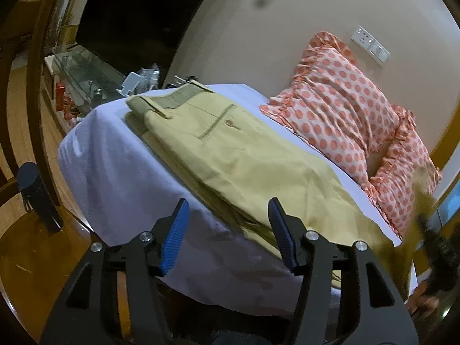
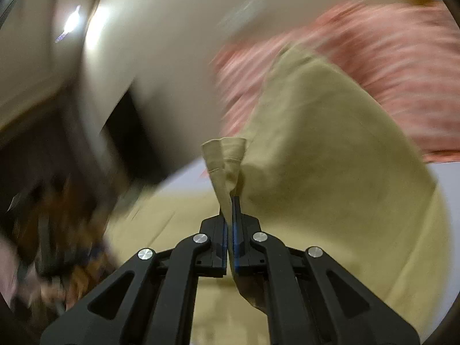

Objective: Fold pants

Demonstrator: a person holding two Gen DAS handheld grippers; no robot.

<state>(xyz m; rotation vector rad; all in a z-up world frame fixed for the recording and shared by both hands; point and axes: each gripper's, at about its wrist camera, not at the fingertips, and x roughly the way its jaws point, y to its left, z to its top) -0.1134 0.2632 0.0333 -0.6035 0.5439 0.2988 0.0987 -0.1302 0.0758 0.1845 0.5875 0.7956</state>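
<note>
Khaki pants [image 1: 230, 155] lie folded lengthwise on a white sheet [image 1: 115, 155], waistband at the far end with the back pocket up. My left gripper [image 1: 228, 210] is open and empty, its blue pads [image 1: 175, 238] hovering above the near edge of the pants. My right gripper [image 2: 229, 204] is shut on the hem end of the pants [image 2: 330, 187] and holds it lifted, the cloth hanging in a fold to the right. The right wrist view is blurred by motion. The right gripper shows as a dark blur [image 1: 437, 247] at the right edge of the left wrist view.
Two orange polka-dot pillows [image 1: 339, 97] lean against the beige wall to the right of the pants. A glass-topped cabinet [image 1: 83, 72] with clutter stands beyond the bed's far end. A dark cylinder [image 1: 34, 189] stands on the wooden surface at the left.
</note>
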